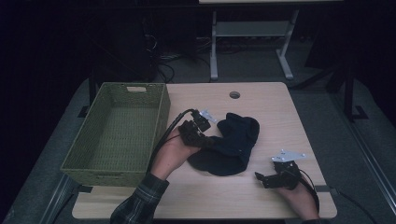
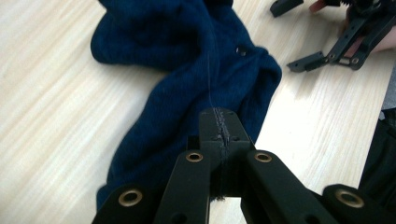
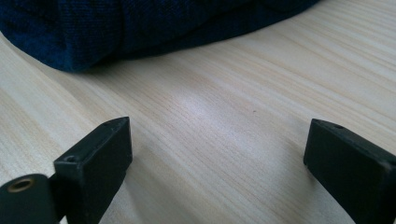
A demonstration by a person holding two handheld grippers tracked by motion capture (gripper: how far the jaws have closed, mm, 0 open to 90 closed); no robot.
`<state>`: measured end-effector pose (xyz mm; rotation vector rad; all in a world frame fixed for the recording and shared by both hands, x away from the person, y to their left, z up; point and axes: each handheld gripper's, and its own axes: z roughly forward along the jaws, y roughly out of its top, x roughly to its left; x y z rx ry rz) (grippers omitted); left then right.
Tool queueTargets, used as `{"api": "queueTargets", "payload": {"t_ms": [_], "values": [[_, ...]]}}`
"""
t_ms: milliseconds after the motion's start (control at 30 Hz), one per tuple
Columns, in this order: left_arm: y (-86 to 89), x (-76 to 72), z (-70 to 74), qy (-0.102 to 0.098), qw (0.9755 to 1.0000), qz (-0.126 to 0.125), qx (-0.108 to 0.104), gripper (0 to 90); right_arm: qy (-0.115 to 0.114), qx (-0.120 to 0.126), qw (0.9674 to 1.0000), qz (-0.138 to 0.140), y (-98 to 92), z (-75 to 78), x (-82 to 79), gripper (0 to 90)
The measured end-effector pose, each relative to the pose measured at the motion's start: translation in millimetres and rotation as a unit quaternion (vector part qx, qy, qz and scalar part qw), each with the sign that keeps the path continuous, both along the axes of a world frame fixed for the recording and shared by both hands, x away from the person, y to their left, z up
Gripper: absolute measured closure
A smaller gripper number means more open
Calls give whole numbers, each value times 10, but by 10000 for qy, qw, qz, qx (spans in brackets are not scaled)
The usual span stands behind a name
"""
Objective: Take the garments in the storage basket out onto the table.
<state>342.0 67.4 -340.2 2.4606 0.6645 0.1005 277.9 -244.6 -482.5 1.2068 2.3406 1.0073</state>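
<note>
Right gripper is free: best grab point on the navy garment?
Grip the navy garment at its near lobe, the thick folded edge facing the right gripper. Come in low from the table's near-right side with jaws open; the left gripper already pinches the opposite edge.

Matt knitted cloth garment (image 2: 187, 70); smooth pale wooden table (image 3: 224, 116).

The left tool (image 1: 208, 140), held in a hand (image 1: 173, 151) with a plaid sleeve, reaches in at a slant with its black jaws pinched tightly together. The right tool (image 1: 259, 178), held low in the other hand (image 1: 299, 198), has its jaws spread wide apart, pointing left in the high view.
</note>
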Motion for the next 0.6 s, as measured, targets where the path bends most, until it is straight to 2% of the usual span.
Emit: {"api": "queueTargets", "payload": {"t_ms": [333,467,567,600], "values": [[124,-248,-288,-147,9998,100,-123,899,1,-1,10000,1,0,1,0,74],[145,-334,-468,-97,9999,93,-102,899,5,0,10000,-2,0,1,-1,74],[164,-390,-604,-78,10000,55,-6,899,7,0,10000,-1,0,1,-1,74],[164,-390,-604,-78,10000,55,-6,898,7,0,10000,-1,0,1,-1,74]]}}
